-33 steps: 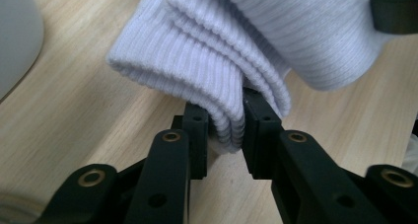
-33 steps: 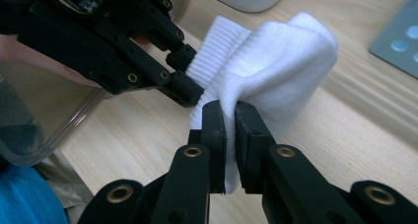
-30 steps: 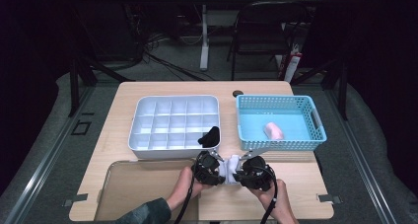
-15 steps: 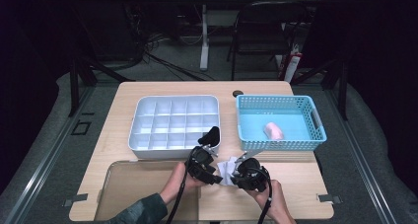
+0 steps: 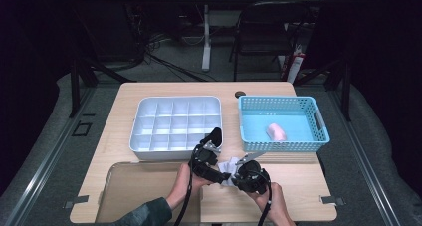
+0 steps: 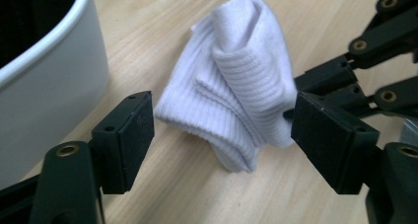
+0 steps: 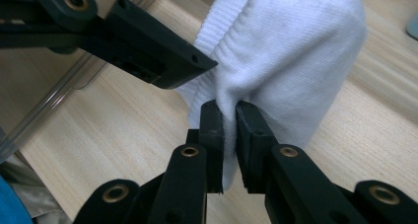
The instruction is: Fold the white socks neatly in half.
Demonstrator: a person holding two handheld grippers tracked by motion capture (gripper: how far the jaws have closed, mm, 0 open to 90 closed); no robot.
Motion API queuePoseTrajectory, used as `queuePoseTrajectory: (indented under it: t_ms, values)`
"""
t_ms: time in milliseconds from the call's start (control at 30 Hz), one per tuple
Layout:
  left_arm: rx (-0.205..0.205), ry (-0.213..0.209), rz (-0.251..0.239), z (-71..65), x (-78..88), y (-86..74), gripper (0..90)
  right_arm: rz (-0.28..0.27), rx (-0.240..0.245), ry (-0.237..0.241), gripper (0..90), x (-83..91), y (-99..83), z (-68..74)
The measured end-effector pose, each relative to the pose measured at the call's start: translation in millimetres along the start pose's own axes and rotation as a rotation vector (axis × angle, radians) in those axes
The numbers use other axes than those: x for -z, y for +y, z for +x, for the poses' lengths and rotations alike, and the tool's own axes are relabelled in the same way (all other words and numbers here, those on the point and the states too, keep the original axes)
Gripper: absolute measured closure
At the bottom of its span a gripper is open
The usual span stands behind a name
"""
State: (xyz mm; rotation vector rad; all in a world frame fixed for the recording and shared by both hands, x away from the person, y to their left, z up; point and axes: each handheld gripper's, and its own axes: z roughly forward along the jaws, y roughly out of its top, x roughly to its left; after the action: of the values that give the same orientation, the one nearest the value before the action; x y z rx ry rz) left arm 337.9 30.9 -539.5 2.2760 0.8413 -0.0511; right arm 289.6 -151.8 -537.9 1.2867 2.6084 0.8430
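Observation:
A folded white sock lies on the wooden table in front of the white compartment tray. My right gripper is shut on a fold of the sock at its near edge. My left gripper faces the sock from the other side. Its jaws have just been opening and now stand wide on either side of the sock, with the pads off the cloth. From above, the left gripper and the right gripper meet at the sock near the table's front.
A blue basket at the right holds a pink object. A clear flat lid lies at the front left. The white tray's wall rises close to the left gripper. A small dark disc sits near the far edge.
The left gripper's jaws have opened off the sock. The right gripper keeps its grip. Both hands stay in about the same place.

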Motion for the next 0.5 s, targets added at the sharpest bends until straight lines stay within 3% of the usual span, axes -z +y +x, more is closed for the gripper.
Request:
queuePoseTrajectory:
  t_ms: [267, 500]
  values:
    - [0.018, 0.039, -0.031, 2.4, -6.6, 0.1, 22.8, 0.006, -0.004, -0.004, 82.0, 0.0, -0.4, -0.1]
    - [0.026, 0.029, -0.056, 3.2, -8.0, 2.1, 23.0, -0.004, -0.005, -0.019, 81.9, -0.9, -1.6, 0.2]
